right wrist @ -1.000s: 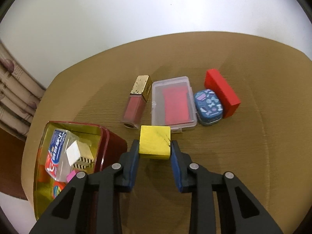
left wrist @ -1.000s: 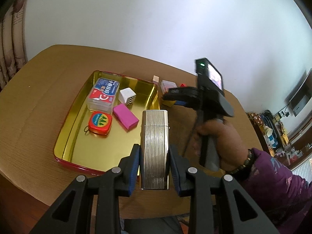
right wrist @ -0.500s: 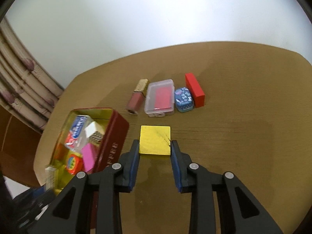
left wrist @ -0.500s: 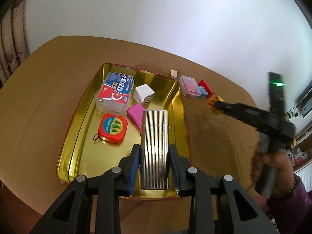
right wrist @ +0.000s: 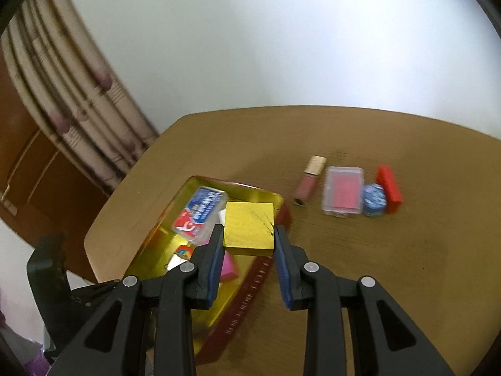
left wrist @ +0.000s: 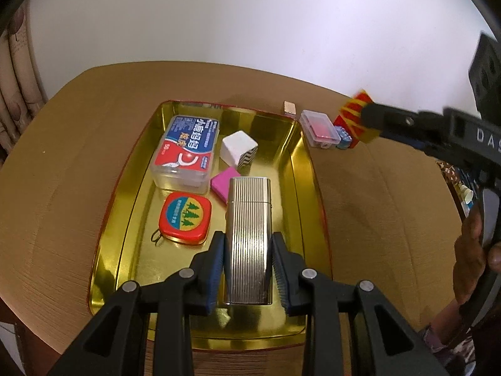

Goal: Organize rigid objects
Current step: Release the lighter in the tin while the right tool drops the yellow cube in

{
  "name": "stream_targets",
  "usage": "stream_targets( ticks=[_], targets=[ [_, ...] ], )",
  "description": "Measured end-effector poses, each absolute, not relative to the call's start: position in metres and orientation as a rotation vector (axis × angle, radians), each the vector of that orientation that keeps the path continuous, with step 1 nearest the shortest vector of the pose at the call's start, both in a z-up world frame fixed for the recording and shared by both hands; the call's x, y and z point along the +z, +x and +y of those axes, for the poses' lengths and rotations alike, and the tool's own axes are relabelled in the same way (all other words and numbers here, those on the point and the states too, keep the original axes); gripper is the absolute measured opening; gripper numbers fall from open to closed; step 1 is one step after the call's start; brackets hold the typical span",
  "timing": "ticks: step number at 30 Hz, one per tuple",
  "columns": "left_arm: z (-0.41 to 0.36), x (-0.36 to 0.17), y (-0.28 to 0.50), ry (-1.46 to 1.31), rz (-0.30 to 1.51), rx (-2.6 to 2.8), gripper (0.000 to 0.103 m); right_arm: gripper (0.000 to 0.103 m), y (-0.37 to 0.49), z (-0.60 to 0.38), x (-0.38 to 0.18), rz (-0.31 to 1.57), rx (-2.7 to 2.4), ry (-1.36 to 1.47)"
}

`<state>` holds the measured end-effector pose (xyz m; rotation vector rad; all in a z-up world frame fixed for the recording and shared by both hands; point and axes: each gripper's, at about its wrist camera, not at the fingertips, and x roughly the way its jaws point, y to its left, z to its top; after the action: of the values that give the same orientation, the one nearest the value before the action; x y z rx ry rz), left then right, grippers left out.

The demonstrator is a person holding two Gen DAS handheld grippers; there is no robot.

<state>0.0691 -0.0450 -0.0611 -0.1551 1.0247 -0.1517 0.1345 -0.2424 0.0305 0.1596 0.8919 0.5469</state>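
A round wooden table (left wrist: 62,169) before a white wall carries a gold tin (left wrist: 300,169) holding a floss box (left wrist: 188,147), tape measure (left wrist: 184,217), white cube (left wrist: 239,148) and pink eraser (left wrist: 224,181). The left gripper (left wrist: 247,263) is clamped on a ribbed lighter (left wrist: 249,228) over the tin; the right gripper (right wrist: 249,253) is clamped on a yellow block (right wrist: 249,228) (also above it). A collision could be risked if both were lowered together.

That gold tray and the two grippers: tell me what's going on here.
A person is sorting small items into the gold tray. The left gripper is shut on a ribbed silver lighter, held over the tray. The right gripper is shut on a yellow block near the tray's edge. A floss box, tape measure, white cube and pink block already lie inside. A lipstick and other pieces wait on the table.
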Motion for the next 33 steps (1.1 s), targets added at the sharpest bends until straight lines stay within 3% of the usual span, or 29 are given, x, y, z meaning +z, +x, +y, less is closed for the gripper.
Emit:
stream_targets(
  ticks=[17,24,26,29,33],
  targets=[
    [-0.02,-0.023,0.026,-0.322,0.892,-0.07,0.035,0.028,0.158,-0.182,-0.005,0.966,0.577,0.018],
    [-0.024,-0.016,0.002,-0.245,0.812,0.011,0.037,0.028,0.16,-0.165,-0.016,0.969,0.538,-0.065],
    [-0.021,-0.017,0.001,-0.254,0.813,0.004,0.038,0.03,0.16,-0.164,-0.018,0.975,0.516,-0.068],
    [-0.016,-0.021,0.004,-0.281,0.818,-0.001,0.038,0.042,0.159,-0.166,-0.014,0.955,0.503,-0.056],
    [-0.014,-0.021,0.002,-0.28,0.816,0.003,0.038,0.042,0.157,-0.187,0.0,0.904,0.497,0.024]
  ],
)
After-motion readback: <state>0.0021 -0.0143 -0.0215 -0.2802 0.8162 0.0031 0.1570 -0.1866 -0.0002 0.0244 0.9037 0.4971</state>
